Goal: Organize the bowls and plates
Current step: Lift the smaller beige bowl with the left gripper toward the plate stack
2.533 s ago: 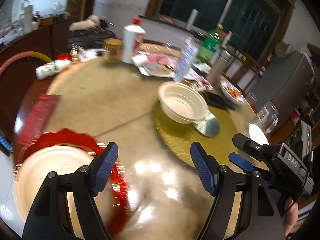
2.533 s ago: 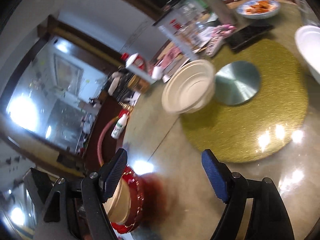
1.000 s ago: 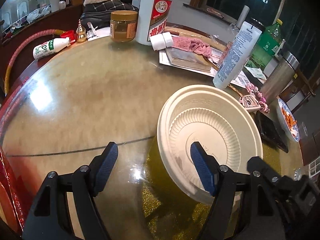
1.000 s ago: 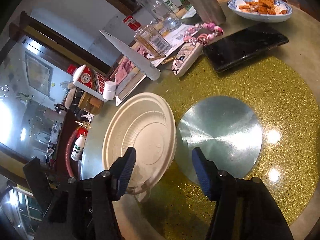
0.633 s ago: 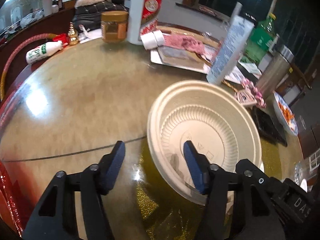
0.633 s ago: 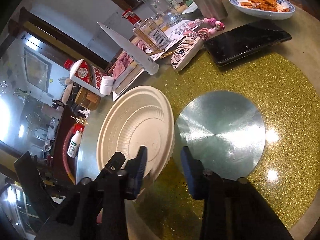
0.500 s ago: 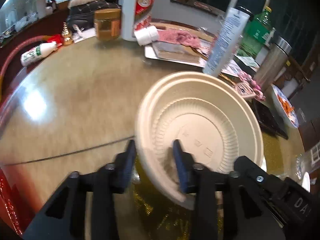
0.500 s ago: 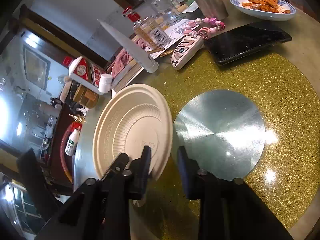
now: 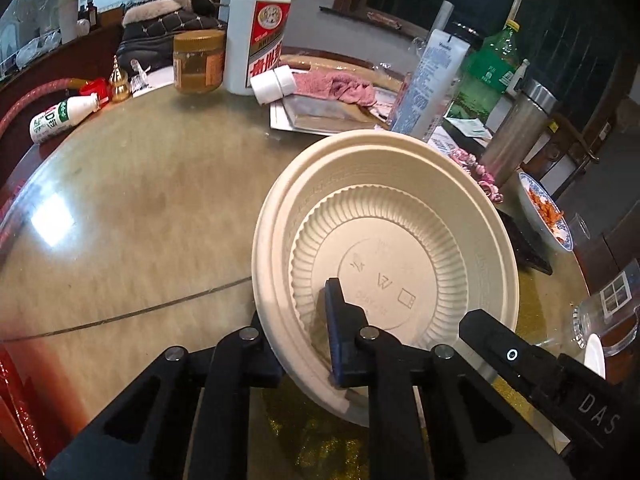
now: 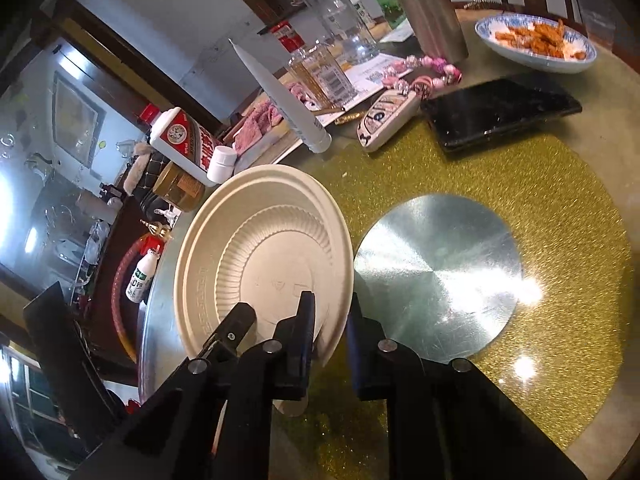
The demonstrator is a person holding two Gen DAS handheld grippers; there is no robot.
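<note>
A cream disposable bowl [image 9: 400, 240] [image 10: 260, 256] is tipped up on its edge over the gold mat, its inside facing both cameras. My left gripper [image 9: 298, 340] is shut on its near left rim, with one blue pad [image 9: 336, 320] inside the bowl and the other finger hidden behind the wall. My right gripper [image 10: 330, 336] grips the near right rim. Its jaws are closing, with the rim pinched between the inner finger and the outer one. The right gripper's black body [image 9: 532, 368] shows at the lower right of the left wrist view.
A silver disc [image 10: 440, 276] lies on the glittery gold mat [image 10: 560, 208] just right of the bowl. Behind stand a white liquor bottle [image 9: 258, 28], a jar [image 9: 198, 60], a tube [image 9: 432, 84], a phone [image 10: 500, 112] and a dish of food [image 10: 536, 44]. A glass [image 9: 608, 316] stands at the right.
Both grippers came from a red plate to the cream bowl, then closed on its near rim from either side. The bowl has tipped up off the mat.
</note>
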